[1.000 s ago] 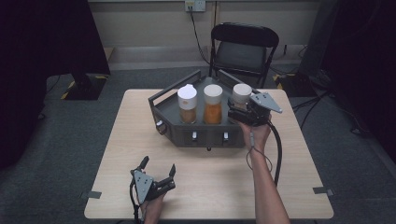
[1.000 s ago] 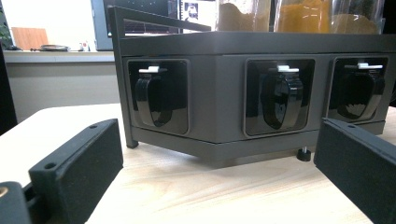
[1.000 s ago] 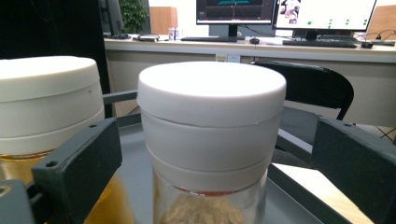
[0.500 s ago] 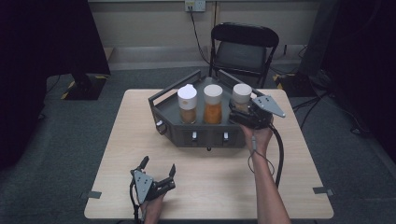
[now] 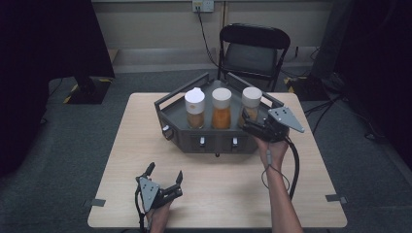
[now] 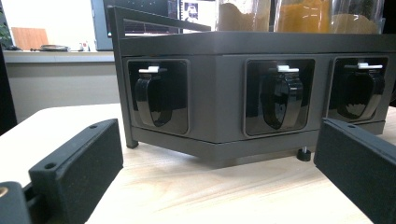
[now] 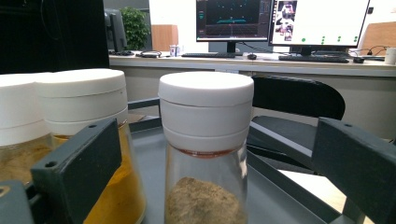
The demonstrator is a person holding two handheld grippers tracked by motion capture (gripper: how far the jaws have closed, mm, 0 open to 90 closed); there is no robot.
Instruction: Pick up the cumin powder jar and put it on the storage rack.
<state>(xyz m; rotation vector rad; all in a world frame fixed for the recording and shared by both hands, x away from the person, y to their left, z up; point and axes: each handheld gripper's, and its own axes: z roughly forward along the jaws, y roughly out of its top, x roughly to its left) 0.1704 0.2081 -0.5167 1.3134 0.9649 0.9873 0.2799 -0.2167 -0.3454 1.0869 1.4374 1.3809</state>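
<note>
Item: right-hand spice jar (image 7: pixel 205 154), clear body, white screw lid, brown powder low inside.
Location: rear of the dark grey dispenser tray (image 5: pixel 180 112), at the 3 o'clock end of a row of three; the orange-filled jar (image 5: pixel 221 108) stands at its 9 o'clock, the pale-filled jar (image 5: pixel 195 108) beyond that.
Orientation: upright, long axis vertical, lid at 12 o'clock, base on the tray floor.
Right claw (image 5: pixel 249 125): spread wide, one jaw either side of the jar below the lid in the right gripper view, neither jaw touching glass; it comes in from the jar's 5 o'clock on the high view.
Left claw (image 5: pixel 164 172): spread, holding nothing, low over the table (image 5: pixel 311 160) at 7 o'clock of the tray; in the left gripper view it faces the tray's front wall and three black dispensing levers (image 6: pixel 280 99).
Progress: early, by my judgement. Reach and alignment done; the jar is bracketed but not gripped.
Remaining: close on the jar, lift it clear of the tray, whatever follows.
Untouched: both neighbouring jars and all three levers.
</note>
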